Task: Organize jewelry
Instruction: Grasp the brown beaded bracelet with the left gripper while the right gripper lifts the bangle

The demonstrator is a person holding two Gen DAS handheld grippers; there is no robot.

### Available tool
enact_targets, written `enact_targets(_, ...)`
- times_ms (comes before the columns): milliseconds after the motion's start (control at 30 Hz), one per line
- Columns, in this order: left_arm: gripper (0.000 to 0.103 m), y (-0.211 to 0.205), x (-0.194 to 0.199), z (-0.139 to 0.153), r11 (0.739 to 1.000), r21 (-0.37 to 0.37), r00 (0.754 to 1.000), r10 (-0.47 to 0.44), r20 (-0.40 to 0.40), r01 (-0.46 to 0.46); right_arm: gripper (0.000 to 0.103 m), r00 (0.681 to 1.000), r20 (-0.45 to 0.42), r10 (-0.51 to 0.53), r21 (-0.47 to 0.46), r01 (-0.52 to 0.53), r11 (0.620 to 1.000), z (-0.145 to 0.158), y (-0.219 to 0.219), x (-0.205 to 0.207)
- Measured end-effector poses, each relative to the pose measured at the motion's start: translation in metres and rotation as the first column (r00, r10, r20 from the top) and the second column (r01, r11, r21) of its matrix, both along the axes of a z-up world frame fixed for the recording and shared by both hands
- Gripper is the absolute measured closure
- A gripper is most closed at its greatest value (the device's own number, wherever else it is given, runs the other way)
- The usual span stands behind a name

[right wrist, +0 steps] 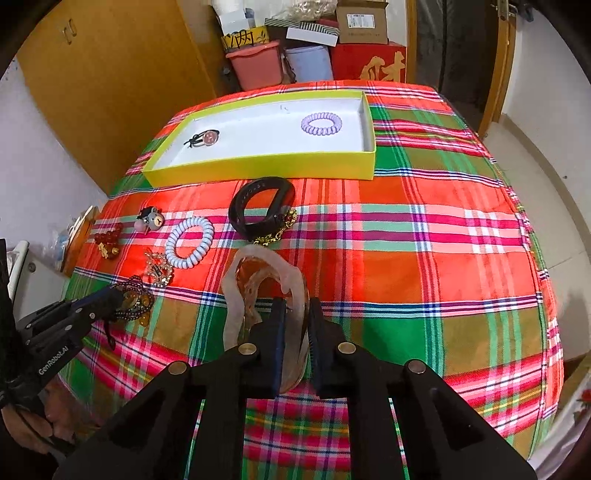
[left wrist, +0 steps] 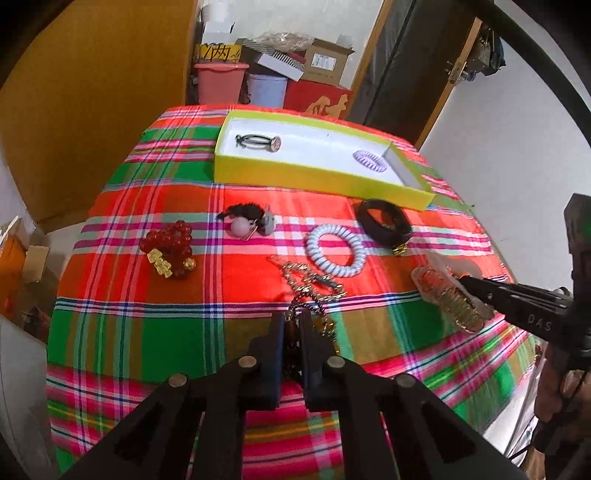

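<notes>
A yellow tray (left wrist: 317, 173) (right wrist: 258, 173) with a white floor holds a black hair tie with a pink bead (left wrist: 258, 141) (right wrist: 205, 138) and a purple coil tie (left wrist: 368, 158) (right wrist: 320, 124). My left gripper (left wrist: 291, 325) (right wrist: 118, 295) is shut on a dark beaded bracelet with amber beads (left wrist: 317, 325) (right wrist: 135, 301). My right gripper (right wrist: 297, 310) (left wrist: 465, 282) is shut on a clear packet with an orange bangle (right wrist: 258, 280) (left wrist: 448, 295). On the plaid cloth lie a white coil tie (left wrist: 334, 254) (right wrist: 190, 242), a black bangle (left wrist: 384, 219) (right wrist: 260, 208), red beads (left wrist: 171, 247) (right wrist: 107, 238), a bear hair tie (left wrist: 251, 221) (right wrist: 151, 219) and a gold chain (left wrist: 306, 280) (right wrist: 159, 269).
The plaid cloth (right wrist: 424, 240) covers the whole table top. Behind the table stand a pink bucket (right wrist: 256, 62), a blue bucket (right wrist: 310, 62), a red box (right wrist: 373, 62) and cardboard boxes (right wrist: 362, 22). A wooden cabinet (right wrist: 110, 81) is on the left.
</notes>
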State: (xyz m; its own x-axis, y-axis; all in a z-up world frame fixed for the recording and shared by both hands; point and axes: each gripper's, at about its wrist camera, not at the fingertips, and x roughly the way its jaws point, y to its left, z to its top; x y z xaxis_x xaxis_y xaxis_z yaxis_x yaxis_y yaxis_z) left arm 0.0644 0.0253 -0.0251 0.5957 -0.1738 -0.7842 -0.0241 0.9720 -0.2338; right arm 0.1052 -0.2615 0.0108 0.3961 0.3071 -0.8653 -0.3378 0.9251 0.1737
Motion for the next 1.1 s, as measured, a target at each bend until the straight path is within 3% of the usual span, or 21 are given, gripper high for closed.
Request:
enact_targets(600,0.096,-0.008,-0.008,0.055,0.999,-0.037,0.992,-0.032,0.121,0.036,0.091,0.996,0.092,-0.008,0.072,0.002,0.997,0.037,-0.014,-0.017)
enact_targets(1100,0.096,-0.007,0.025,0.070,0.998,-0.049,0.987,-0.038,0.157,0.046,0.091,0.991,0.131,-0.007,0.072,-0.003,0.997,0.050,-0.015,0.000)
